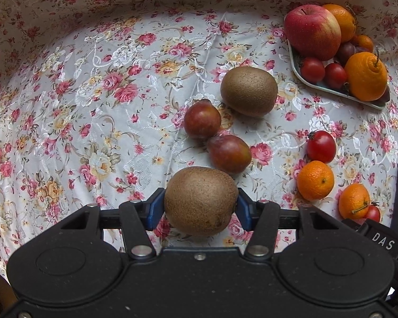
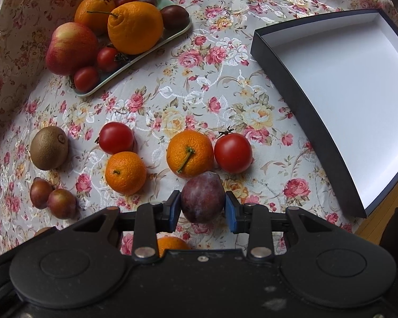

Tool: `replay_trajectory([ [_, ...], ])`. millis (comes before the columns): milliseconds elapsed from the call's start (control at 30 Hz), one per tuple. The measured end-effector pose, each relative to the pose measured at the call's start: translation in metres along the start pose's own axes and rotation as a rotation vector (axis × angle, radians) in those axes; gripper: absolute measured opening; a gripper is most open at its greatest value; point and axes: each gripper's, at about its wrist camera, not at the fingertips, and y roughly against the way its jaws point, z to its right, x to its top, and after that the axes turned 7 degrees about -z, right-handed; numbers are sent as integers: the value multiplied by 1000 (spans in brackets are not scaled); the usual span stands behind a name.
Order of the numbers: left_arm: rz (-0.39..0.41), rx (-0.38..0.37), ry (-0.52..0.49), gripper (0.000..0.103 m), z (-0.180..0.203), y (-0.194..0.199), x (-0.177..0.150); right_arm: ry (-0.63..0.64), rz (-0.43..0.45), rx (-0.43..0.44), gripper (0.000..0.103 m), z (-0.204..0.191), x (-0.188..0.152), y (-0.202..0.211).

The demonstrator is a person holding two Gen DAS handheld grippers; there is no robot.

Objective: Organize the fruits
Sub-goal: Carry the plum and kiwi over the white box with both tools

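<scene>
The left tongs (image 1: 201, 203) are clenched on a brown kiwi (image 1: 201, 201), their blue pads (image 1: 154, 206) pressing its two sides. Just beyond it on the flowered tablecloth (image 1: 92, 84) lie two reddish plums (image 1: 202, 118), touching each other, the nearer one (image 1: 229, 153) just beside the held kiwi. Past them rests a second kiwi (image 1: 249, 91). To the right of this group sit a red tomato (image 1: 321, 146) and a mandarin (image 1: 315, 180), close together, and nearer the table's right edge another mandarin (image 1: 354, 201) with a small tomato (image 1: 372, 213) against it.

The right tongs (image 2: 202, 202) grip a dark purple plum (image 2: 202, 201) between their blue pads. Directly behind it stands a mandarin with a green stalk (image 2: 189, 153), touching a red tomato (image 2: 233, 152) on its right. These two stand nearest in front of the held plum. Left of them are a smaller mandarin (image 2: 125, 172) and a tomato (image 2: 116, 137) side by side. An orange fruit (image 2: 171, 243) shows partly under the tongs' body.

Toward the far left corner of the table a pale green plate (image 2: 135, 61) is piled with an apple (image 2: 71, 48), two large oranges (image 2: 135, 27), small tomatoes and dark plums. At the right edge lies a dark, shallow box (image 2: 299, 100) with a white inside.
</scene>
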Motion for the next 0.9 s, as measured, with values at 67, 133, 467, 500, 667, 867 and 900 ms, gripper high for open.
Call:
replay_trajectory([
  [67,9,3,-5,59,3,7,-2,7,21,20,36,2,2,7],
  [133,21,8,-18,60,10,13,-4,17,42,31,36,4,3,14],
  [467,57,2,-123,59,63,32,-15,-42,114,56,36,43,18,38],
  [500,58,-2,-137,60,70,34,-17,-55,118,53,36,49,21,39],
  [667,66,-17,-210,59,111,40,-29,-130,104,35,36,85,35,40],
  [867,66,-50,-301,60,161,45,-47,-234,91,5,36,139,48,37],
  [900,67,-56,-314,60,170,45,-50,-249,94,-6,36,149,50,36],
])
